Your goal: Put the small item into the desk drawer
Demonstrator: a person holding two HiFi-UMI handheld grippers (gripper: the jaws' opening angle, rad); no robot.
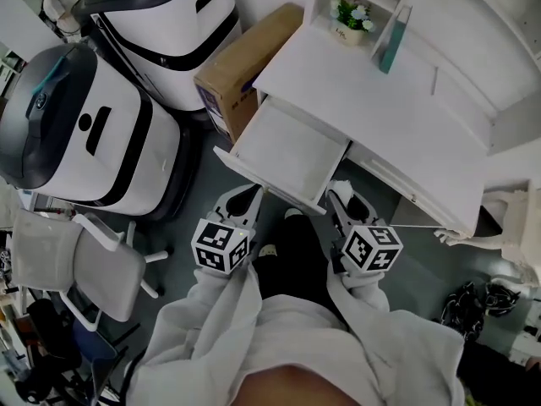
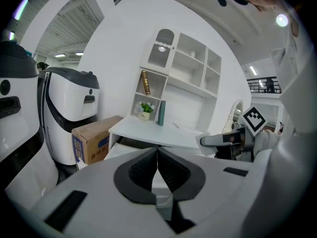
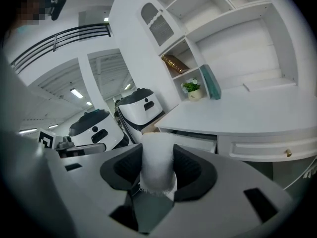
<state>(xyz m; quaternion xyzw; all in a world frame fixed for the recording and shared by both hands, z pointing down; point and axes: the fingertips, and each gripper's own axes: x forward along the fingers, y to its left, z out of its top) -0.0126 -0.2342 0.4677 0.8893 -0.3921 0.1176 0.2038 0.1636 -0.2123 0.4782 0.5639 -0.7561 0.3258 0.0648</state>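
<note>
The white desk (image 1: pixel 380 91) has its drawer (image 1: pixel 287 155) pulled out and bare inside; the drawer also shows in the right gripper view (image 3: pixel 195 142). My right gripper (image 1: pixel 341 194) hovers just short of the drawer's front right corner. It is shut on a small white fabric roll (image 3: pixel 157 163), which stands upright between the pads. My left gripper (image 1: pixel 243 200) hangs near the drawer's front left corner. In the left gripper view its jaws (image 2: pixel 157 156) meet with nothing between them. That view also catches the right gripper (image 2: pixel 214 141) from the side.
Two large white-and-black machines (image 1: pixel 80 125) stand left of the desk, with a cardboard box (image 1: pixel 245 62) between them and the desk. A grey office chair (image 1: pixel 76 265) is at lower left. On the desk stand a potted plant (image 1: pixel 351 15) and a teal book (image 1: pixel 393 41).
</note>
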